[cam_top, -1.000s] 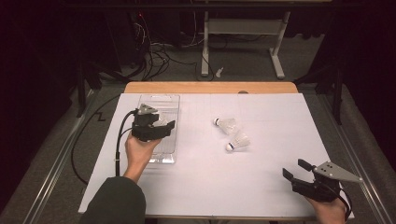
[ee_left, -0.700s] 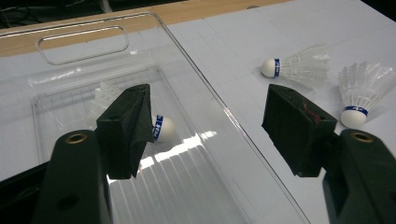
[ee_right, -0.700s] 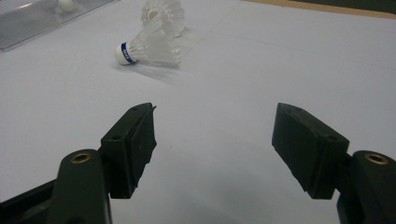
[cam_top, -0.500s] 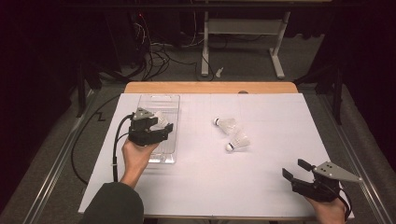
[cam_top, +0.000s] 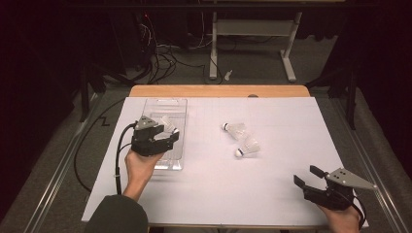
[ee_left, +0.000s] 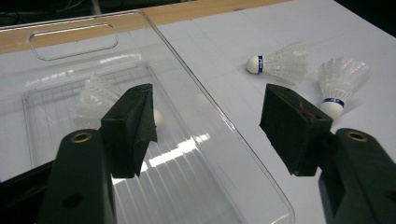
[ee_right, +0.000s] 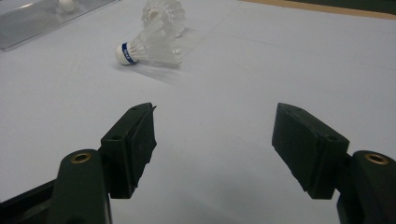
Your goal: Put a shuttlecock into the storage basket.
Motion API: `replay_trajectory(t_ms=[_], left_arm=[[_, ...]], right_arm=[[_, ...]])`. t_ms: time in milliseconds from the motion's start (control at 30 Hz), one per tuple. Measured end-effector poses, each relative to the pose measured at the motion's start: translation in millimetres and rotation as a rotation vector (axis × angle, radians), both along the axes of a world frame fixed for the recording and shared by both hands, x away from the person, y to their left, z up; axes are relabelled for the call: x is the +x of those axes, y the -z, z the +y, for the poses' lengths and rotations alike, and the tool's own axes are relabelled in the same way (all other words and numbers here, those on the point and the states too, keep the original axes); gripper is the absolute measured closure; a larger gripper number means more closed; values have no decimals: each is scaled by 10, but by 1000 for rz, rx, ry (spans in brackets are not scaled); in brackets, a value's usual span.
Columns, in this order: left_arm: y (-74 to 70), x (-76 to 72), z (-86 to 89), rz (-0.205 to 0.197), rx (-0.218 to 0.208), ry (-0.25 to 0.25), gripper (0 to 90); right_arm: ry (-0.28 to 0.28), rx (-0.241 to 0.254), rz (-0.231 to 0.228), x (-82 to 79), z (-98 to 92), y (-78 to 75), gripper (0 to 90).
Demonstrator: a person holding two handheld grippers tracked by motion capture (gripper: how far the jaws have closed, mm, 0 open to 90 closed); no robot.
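A person sits at a table covered with a white sheet (cam_top: 214, 194), holding a two-jaw gripper in each hand. In the high view, the left gripper (cam_top: 171, 137) hovers over a clear plastic tray (cam_top: 167, 103) at about ten o'clock on the sheet. Its jaws are spread wide with nothing pinched between them, and they have just been closing a little. In the left gripper view, one shuttlecock in the tray (ee_left: 95, 95) lies on the tray floor, partly hidden behind the left jaw, its cork tip peeking out beside the pad; the pads do not touch it. Two more shuttlecocks lie on the bare sheet near the centre, towards one o'clock of the middle. The farther shuttlecock (cam_top: 235, 129) points its cork to nine o'clock, and the nearer shuttlecock (cam_top: 248, 147) points its cork to seven o'clock; their feather skirts lie just beside each other. The right gripper (cam_top: 307, 176) rests low at about five o'clock on the sheet, well apart from both loose shuttlecocks. Its jaws are also spread wide and empty, aimed towards ten o'clock across the open sheet.
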State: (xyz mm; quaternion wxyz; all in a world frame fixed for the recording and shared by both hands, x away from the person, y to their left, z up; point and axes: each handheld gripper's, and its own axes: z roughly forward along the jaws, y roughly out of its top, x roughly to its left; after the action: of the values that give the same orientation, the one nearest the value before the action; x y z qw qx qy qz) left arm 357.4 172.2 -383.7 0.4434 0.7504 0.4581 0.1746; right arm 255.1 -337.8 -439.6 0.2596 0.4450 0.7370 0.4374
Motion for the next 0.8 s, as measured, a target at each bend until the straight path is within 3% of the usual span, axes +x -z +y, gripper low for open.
replay_trajectory(t_ms=[800], left_arm=[[26, -166, 97, -6, -34, 7, 364]], right_arm=[[-1, -1, 0, 0, 2, 0, 306]])
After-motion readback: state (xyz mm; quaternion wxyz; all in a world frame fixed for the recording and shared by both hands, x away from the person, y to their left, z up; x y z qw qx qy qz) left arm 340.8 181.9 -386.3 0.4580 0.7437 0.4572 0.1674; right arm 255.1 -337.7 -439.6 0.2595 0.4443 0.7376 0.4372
